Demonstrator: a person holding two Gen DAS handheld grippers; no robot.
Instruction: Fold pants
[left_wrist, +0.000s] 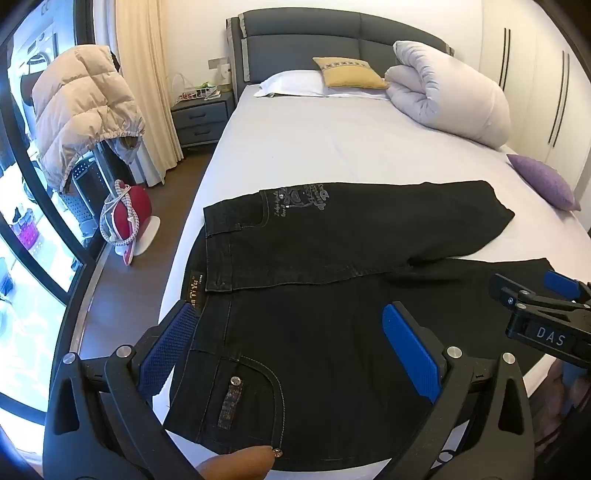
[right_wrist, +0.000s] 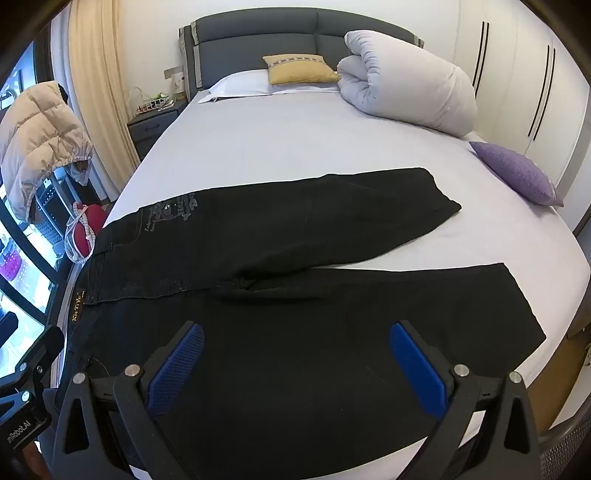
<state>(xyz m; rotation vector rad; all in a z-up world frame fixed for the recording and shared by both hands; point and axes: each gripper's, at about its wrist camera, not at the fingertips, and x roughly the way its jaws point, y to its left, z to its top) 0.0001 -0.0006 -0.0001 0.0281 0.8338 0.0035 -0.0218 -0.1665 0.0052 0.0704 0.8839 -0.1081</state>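
A bedroom: the white bed (left_wrist: 332, 147) fills both views, its grey headboard (right_wrist: 258, 33) at twelve o'clock. The black pants (left_wrist: 314, 332) lie spread across its near end, waist at nine o'clock, legs splayed toward three.

Only the left wrist view shows the front pocket rivets and a fingertip (left_wrist: 236, 461) at six o'clock, plus the right gripper (left_wrist: 524, 291) at three o'clock marked "DAS". Only the right wrist view shows both leg hems.

The waist label (right_wrist: 78, 304) is too small to read.

The left gripper (left_wrist: 291, 332) and the right gripper (right_wrist: 295, 347) both hang spread wide above the pants, grasping nothing.
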